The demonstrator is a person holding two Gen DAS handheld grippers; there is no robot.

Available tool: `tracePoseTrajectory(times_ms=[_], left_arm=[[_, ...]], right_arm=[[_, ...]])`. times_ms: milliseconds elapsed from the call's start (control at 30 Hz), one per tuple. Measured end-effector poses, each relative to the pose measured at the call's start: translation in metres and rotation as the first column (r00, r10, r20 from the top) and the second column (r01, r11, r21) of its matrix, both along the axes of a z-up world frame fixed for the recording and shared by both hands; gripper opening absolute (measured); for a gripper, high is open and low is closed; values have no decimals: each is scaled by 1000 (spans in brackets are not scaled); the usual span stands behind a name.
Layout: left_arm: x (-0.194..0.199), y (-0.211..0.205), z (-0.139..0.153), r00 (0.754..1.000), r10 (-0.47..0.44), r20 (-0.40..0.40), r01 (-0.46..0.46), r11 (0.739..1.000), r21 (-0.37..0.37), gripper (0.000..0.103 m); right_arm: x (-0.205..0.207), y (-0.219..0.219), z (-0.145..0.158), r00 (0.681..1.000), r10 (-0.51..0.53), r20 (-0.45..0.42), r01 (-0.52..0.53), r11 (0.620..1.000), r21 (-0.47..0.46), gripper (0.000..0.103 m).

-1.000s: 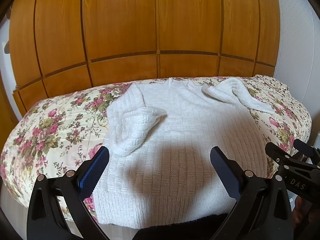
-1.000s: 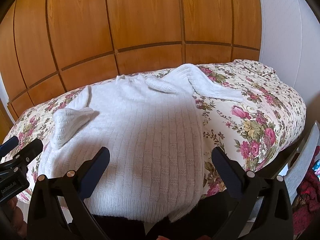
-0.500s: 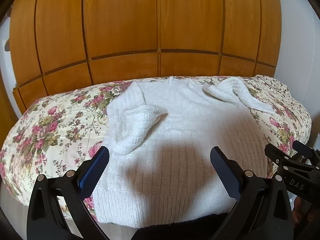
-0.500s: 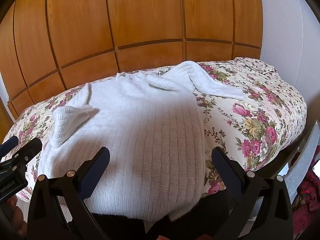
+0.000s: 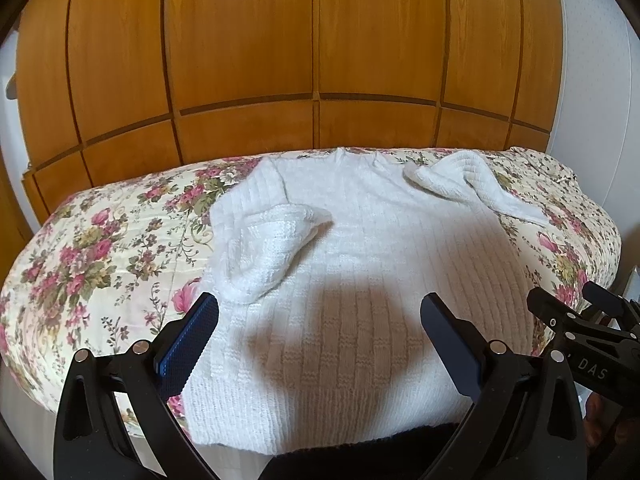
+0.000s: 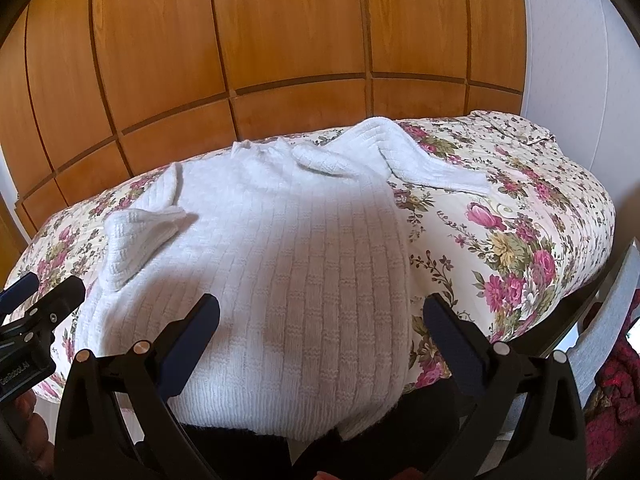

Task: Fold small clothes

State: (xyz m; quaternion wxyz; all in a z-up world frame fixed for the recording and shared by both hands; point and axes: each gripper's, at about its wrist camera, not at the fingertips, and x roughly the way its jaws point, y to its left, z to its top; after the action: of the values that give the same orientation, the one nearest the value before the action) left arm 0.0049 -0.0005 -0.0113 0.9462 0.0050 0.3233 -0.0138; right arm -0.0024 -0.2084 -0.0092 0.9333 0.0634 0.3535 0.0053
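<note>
A white knitted sweater point(image 5: 360, 264) point(image 6: 280, 248) lies flat on a floral bedspread point(image 5: 100, 248) point(image 6: 512, 232), neck toward the far wall. Its left sleeve point(image 5: 264, 248) point(image 6: 136, 236) is folded in over the body. Its right sleeve point(image 5: 472, 184) point(image 6: 400, 156) is bunched up near the shoulder and trails out onto the bedspread. My left gripper point(image 5: 318, 326) hovers open above the lower hem, nothing between its fingers. My right gripper point(image 6: 320, 326) is also open, above the sweater's lower right part. Each gripper shows at the edge of the other's view.
A wooden panelled wardrobe point(image 5: 320, 60) rises right behind the bed. A white wall point(image 6: 580, 60) stands to the right. Dark clothing point(image 5: 360, 456) of the person sits at the bed's near edge. A grey chair back point(image 6: 612, 320) and red fabric point(image 6: 616, 420) are at the lower right.
Both grippers have drifted slightly, so the sweater sits a little differently in the views. Jaws stay open and the sweater has not moved.
</note>
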Motion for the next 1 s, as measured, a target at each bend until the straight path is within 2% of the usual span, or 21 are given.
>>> tracePoseTrajectory(times_ms=[400,567,667,800,933,1000], left_arm=[[4,2,-3,1000,-14,-18,14,1000,-17,100],[9,7,-8,997,-73,-40,68,993,-99,100],[15,6,-14,994,-91,-68,82,989,-126,100],[23,0,-22,987,-120,-107,110,989,-97,100],[36,3,-27,982,-146,-116,135,986,-98,100],[42,8,-26,987,-129,-96,120,988,-94,100]], right_arm=[[3,0,-3,1000,7,-14,-7,1000,-1,101],[8,1,-8,1000,21,-18,-21,1000,-20,101],[13,0,-13,1000,16,11,-15,997,-75,101],[34,-1,-28,991,135,17,-133,989,-58,101],[61,-1,-43,988,148,-40,-151,985,-77,101],[75,1,-45,990,142,-20,-143,984,-110,101]])
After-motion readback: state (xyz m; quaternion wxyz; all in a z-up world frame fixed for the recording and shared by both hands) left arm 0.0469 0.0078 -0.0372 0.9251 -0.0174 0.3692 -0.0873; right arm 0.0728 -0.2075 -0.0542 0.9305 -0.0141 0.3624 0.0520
